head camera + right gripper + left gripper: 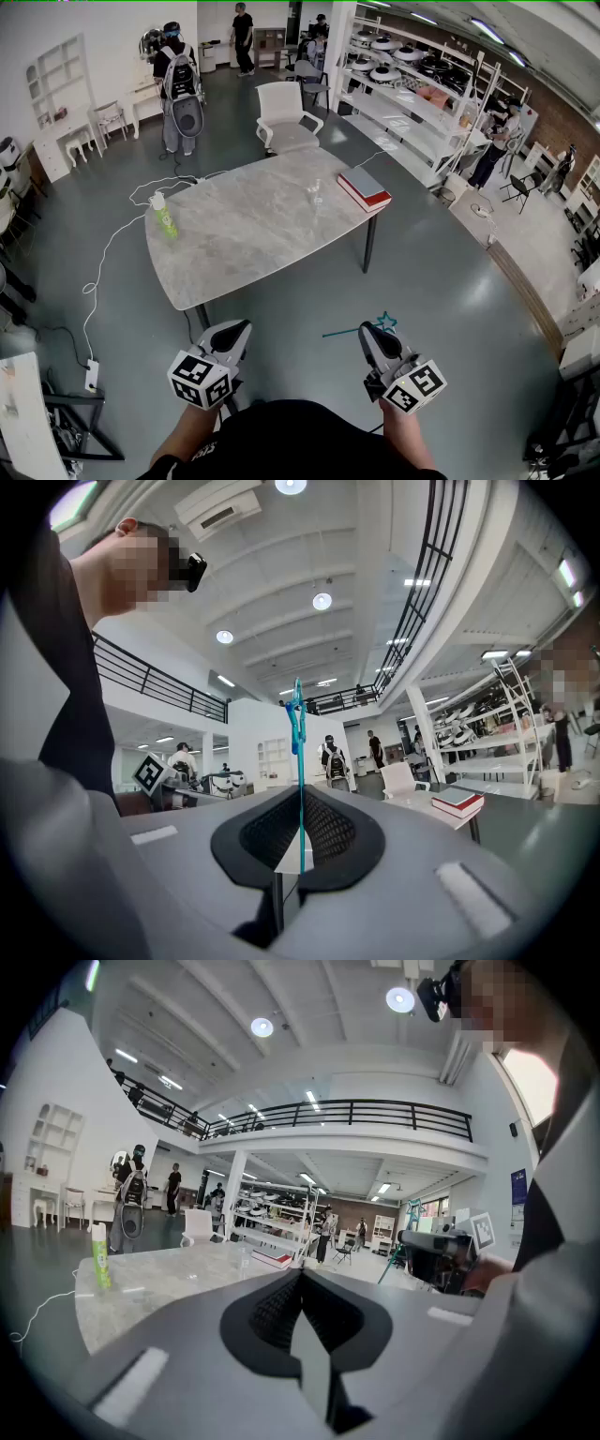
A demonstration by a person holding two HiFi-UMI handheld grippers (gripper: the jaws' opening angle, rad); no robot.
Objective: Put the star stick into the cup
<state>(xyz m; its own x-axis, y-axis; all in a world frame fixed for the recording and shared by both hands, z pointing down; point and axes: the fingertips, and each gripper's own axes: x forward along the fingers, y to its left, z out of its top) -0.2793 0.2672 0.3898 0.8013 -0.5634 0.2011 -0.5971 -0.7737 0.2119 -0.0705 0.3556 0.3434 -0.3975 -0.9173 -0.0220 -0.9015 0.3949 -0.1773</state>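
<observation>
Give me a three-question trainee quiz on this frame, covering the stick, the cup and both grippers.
1. True or false: the left gripper holds the star stick.
2. On the table, what lies nearest the cup? A green bottle; B stacked books; C white chair.
3. Fill in: the stick is clamped in the ____ gripper.
Key: 1 false, its jaws are shut on nothing; 2 B; 3 right gripper.

A glossy grey floor [441, 281] surrounds a marble table [244, 225], with white shelving [403, 112] (well stocked) behind.
</observation>
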